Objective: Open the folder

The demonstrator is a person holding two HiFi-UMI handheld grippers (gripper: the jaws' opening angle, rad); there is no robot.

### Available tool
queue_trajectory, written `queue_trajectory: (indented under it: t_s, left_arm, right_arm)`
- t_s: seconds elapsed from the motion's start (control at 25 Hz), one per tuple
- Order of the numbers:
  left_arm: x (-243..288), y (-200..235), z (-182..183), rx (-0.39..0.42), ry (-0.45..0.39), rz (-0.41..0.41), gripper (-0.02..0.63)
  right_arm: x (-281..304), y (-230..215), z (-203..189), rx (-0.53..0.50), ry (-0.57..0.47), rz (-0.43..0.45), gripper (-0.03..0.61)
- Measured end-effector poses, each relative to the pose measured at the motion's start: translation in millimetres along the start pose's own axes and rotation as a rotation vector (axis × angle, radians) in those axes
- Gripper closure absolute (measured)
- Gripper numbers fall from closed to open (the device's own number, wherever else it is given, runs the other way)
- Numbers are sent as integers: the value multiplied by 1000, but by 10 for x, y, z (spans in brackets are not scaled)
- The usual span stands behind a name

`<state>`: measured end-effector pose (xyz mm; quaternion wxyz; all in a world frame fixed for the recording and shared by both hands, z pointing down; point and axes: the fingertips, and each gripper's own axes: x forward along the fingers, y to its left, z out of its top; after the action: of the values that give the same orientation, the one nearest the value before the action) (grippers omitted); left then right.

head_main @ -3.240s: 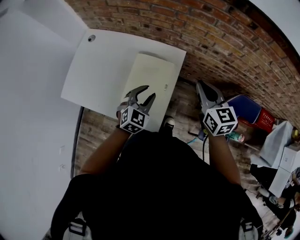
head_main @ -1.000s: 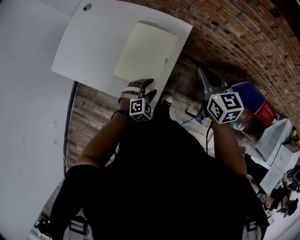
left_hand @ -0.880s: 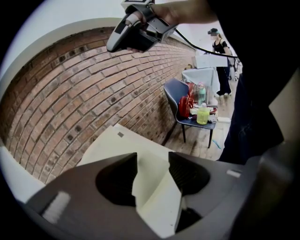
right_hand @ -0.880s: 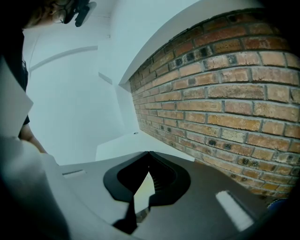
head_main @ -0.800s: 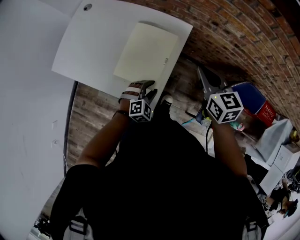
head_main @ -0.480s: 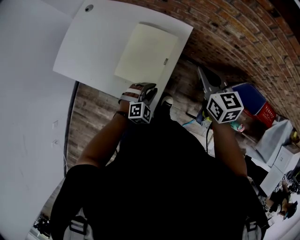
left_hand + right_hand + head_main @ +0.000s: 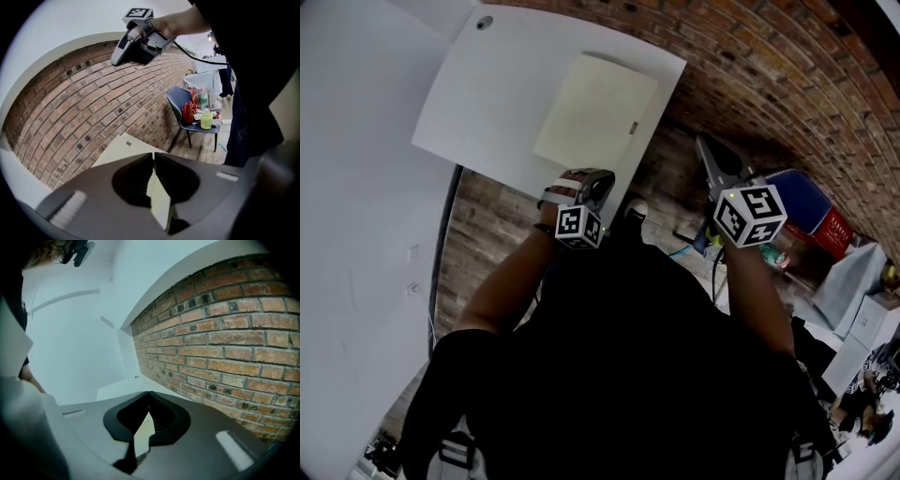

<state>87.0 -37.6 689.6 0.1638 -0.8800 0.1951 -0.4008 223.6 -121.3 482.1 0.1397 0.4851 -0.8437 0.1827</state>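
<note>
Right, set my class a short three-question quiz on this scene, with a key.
1. Which gripper grips the folder? A left, B right, C neither.
2. True or false: the right gripper rests on the table.
3. What colour is the chair?
Key: 1 A, the left gripper, whose jaws have just been closing, pinches the folder's edge. 2 False, it hangs shut, off the table. 3 Blue.

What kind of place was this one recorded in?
Probably an indoor office or workshop room: a bare brick wall, a white table holding a cream folder, and a cluttered blue chair on a wood floor.
</note>
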Motion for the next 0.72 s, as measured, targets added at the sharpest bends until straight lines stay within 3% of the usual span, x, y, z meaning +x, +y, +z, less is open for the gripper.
queue_trajectory:
  t_s: [0.72]
  left_arm:
    - [-454, 519, 328, -63, -98, 64, 606]
  right_arm:
    - [-23, 156, 183, -9, -40, 6, 578]
